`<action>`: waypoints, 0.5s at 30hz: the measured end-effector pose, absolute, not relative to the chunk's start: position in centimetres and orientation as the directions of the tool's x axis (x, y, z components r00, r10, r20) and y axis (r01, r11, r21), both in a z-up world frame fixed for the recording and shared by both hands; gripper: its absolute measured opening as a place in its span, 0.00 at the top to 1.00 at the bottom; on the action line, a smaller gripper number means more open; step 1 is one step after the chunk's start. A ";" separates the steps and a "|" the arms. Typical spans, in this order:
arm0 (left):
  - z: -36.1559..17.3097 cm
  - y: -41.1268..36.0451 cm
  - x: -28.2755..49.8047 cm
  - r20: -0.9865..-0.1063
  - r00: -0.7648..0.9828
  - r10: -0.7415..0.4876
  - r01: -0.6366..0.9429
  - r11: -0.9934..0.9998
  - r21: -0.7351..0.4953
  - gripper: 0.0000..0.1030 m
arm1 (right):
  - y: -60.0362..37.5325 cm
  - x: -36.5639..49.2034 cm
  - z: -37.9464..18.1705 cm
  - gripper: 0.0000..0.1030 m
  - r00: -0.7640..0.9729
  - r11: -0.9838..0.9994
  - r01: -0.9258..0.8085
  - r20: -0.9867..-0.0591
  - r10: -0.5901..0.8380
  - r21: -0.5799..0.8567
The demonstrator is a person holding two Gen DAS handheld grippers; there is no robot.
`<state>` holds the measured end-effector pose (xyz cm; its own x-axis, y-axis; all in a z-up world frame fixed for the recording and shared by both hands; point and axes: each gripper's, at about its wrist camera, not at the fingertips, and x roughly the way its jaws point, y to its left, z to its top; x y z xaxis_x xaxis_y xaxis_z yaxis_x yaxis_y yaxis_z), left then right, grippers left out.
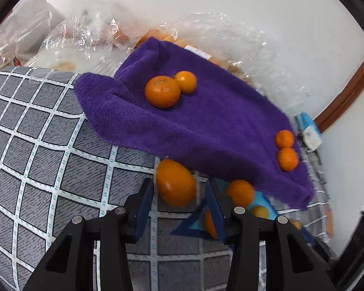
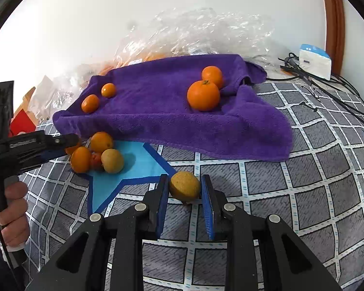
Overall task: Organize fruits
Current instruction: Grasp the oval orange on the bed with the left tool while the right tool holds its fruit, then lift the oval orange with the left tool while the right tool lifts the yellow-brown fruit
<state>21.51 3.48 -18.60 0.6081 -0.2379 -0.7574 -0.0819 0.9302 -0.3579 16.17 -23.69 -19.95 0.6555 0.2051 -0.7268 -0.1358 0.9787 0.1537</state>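
Purple towel (image 2: pixel 172 111) carries 4 oranges (image 2: pixel 203 95).

Four oranges (image 2: pixel 203 95) sit on one purple towel (image 2: pixel 157 121), two larger at one end, two smaller (image 2: pixel 90 103) at the other. Down on the single blue star mat (image 2: pixel 136 167) there's a cluster of about five fruits (image 2: pixel 112 160), one partly hidden so the count is unsure. One yellowish fruit (image 2: pixel 185 186) sits alone. Two grippers are in view, and one white-and-blue box (image 2: pixel 314 61).

text: none readable | left gripper (image 2: pixel 68 143) body marking: too blurred
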 end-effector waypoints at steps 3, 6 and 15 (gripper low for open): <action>-18.6 3.1 21.4 -0.756 0.625 -0.195 -0.068 0.951 -0.301 0.69 | -23.8 16.2 -19.9 0.74 0.657 0.977 -0.139 -0.723 0.214 0.162; -18.0 3.3 20.9 -0.756 0.622 -0.205 -0.007 0.964 -0.268 0.69 | -23.7 16.2 -20.0 0.74 0.654 0.980 -0.130 -0.730 0.201 0.153; -17.8 3.6 19.0 -0.774 0.623 -0.113 0.094 0.993 -0.069 0.69 | -23.4 16.1 -19.9 0.74 0.656 0.983 -0.132 -0.731 0.185 0.131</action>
<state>18.98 3.62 -17.80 0.6234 -0.1127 -0.7737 0.0941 0.9932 -0.0688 16.11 -23.41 -19.89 0.6562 0.1854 -0.7314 -0.1315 0.9826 0.1311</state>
